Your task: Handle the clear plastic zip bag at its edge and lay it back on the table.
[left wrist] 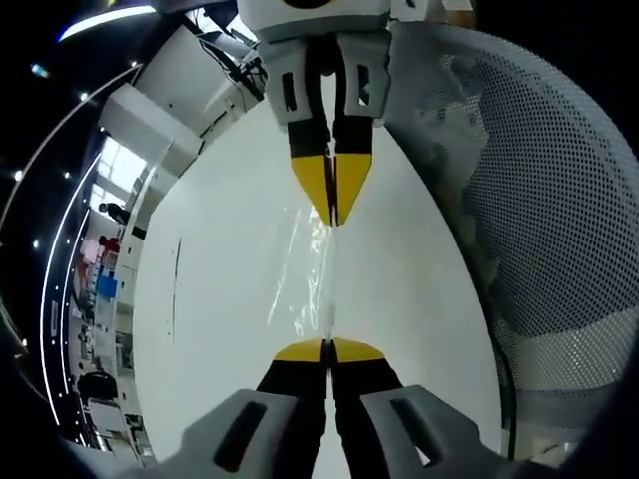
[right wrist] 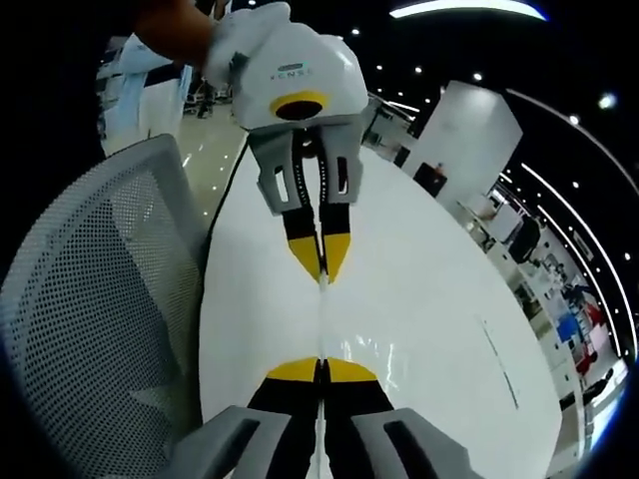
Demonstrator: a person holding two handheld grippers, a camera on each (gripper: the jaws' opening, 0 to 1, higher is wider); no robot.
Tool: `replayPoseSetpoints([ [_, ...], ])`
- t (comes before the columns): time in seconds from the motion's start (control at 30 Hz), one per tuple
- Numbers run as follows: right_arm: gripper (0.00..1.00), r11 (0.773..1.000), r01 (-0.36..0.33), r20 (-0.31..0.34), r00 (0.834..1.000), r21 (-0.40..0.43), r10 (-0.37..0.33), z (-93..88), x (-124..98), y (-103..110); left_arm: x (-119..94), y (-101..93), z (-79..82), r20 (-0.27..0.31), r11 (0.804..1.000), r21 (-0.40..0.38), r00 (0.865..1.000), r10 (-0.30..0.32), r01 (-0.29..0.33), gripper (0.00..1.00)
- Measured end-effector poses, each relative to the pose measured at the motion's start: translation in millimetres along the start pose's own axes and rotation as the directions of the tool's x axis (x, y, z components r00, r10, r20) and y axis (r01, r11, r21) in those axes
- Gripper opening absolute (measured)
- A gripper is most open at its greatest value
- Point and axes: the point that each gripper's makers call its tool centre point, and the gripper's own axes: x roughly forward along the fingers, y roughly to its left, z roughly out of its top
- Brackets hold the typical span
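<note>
The clear plastic zip bag [left wrist: 305, 274] hangs stretched above the white table [left wrist: 220, 299], held between the two grippers. My left gripper [left wrist: 327, 347] is shut on its near edge, yellow tips pressed together. Opposite, my right gripper [left wrist: 334, 215] comes in from the top and is shut on the far edge. In the right gripper view the bag [right wrist: 321, 319] shows edge-on as a thin pale line. It runs from my right gripper [right wrist: 321, 369] up to the left gripper [right wrist: 321, 274], both closed on it.
A white mesh chair [left wrist: 539, 230] stands close along one side of the table [right wrist: 419, 319], also seen as the chair [right wrist: 90, 299]. A hand [right wrist: 175, 25] holds the left gripper. A thin dark line [left wrist: 175, 289] marks the tabletop. Office furniture lies beyond.
</note>
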Motion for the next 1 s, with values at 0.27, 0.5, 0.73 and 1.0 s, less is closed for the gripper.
replayPoseSetpoints([
  [0.27,0.02,1.0,-0.007,0.022,1.0,0.017,0.006,7.1,0.2,0.0,-0.1,-2.3,2.8,0.006,0.999,-0.031,1.0,-0.011,0.011,0.0],
  [0.5,0.06,0.999,-0.021,0.051,0.999,0.031,0.02,17.1,1.6,-1.3,-2.2,-3.3,6.4,0.022,0.997,-0.077,0.999,-0.029,0.03,0.0],
  [0.73,0.07,0.998,-0.044,0.077,0.996,0.042,0.041,25.6,4.2,-1.2,-5.8,-2.8,11.7,0.064,0.987,-0.149,0.997,-0.048,0.057,0.0],
  [1.0,0.07,0.998,-0.057,0.092,0.994,0.014,0.056,38.3,9.0,-1.7,-6.2,-5.7,14.0,0.057,0.99,-0.124,0.996,-0.064,0.07,0.0],
])
